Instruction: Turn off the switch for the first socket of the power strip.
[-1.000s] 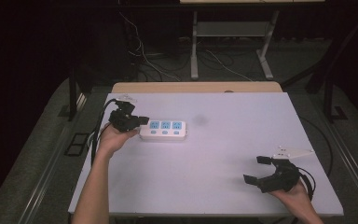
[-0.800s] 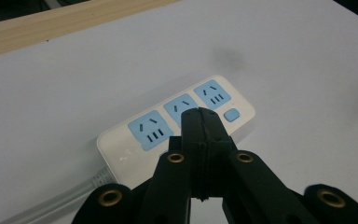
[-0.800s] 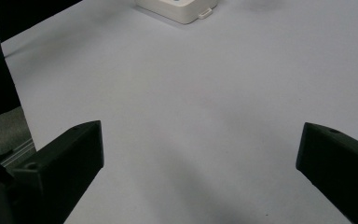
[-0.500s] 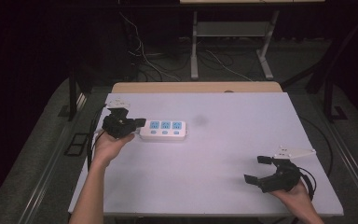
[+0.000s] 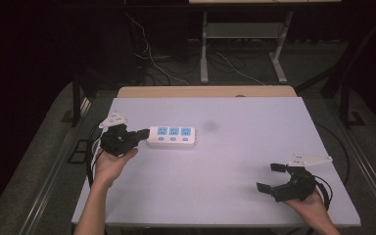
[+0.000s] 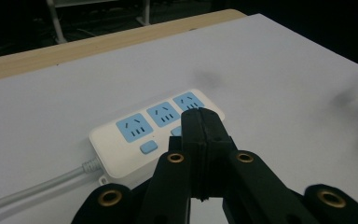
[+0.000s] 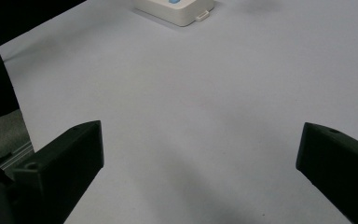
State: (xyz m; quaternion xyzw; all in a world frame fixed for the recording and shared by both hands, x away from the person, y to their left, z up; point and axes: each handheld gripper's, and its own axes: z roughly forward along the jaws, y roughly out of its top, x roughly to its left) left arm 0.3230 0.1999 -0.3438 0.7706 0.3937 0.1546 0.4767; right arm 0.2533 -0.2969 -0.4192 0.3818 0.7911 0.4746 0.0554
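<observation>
Clenched left tongs (image 5: pixel 141 133) hover at the power strip's (image 5: pixel 172 136) nine-o'clock end, switches seemingly still unpressed; right tongs (image 5: pixel 270 177) rest released.

White power strip (image 5: pixel 172 136) (three blue sockets, cord at its left end) flat on the table's left half

We see a table (image 5: pixel 215 186) with a pale, lavender-white top that ends in a light wooden strip (image 5: pixel 205 91) along the far edge. A white power strip (image 5: pixel 172 136) with three blue sockets lies flat on it, toward the far left. Each socket has a small blue button beside it. The strip's grey cord (image 6: pixel 32 186) runs off toward the table's left edge. A faint dark smudge (image 5: pixel 209 126) marks the surface just right of the strip.
</observation>
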